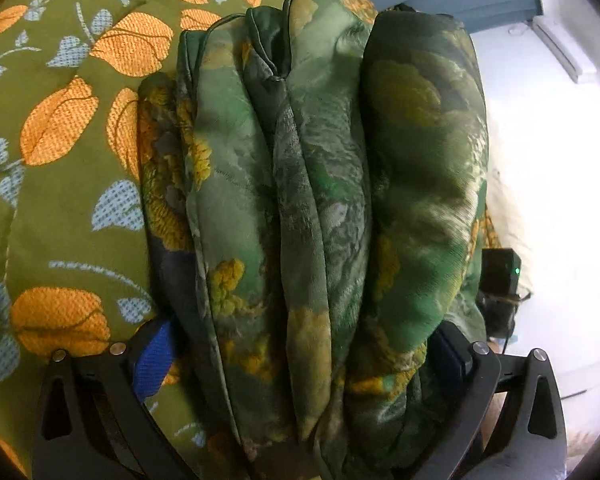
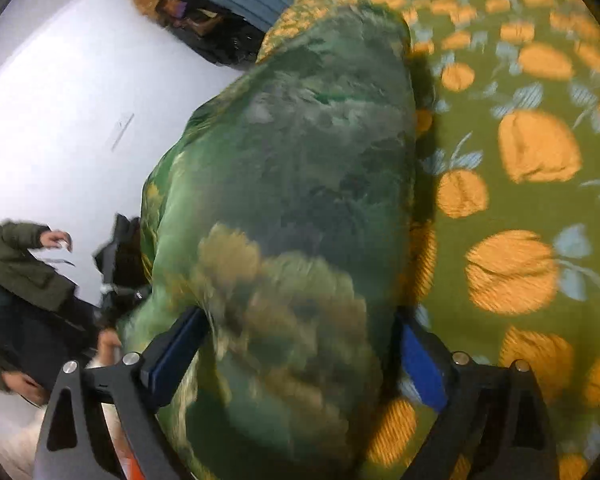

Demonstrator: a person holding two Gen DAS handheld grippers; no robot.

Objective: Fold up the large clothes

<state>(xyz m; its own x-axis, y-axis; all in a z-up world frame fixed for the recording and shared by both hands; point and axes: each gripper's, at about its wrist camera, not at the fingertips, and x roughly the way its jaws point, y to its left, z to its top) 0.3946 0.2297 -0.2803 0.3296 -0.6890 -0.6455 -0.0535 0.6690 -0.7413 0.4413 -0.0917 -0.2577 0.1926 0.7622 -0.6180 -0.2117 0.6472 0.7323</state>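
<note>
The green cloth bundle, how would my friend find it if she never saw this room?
Look for the big olive bedspread covered in orange flowers and pale blue leaves. The green cloth bundle sits on it near the edge, thick with stacked folds and gripped by the left tongs and right tongs. Unlike the bedspread, it is shiny, dark green and smudgy yellow.

Right tongs (image 2: 300,344) clamp folded green garment (image 2: 300,168)

Dim fisheye views, blown-out white glare, motion blur in right wrist view
</note>
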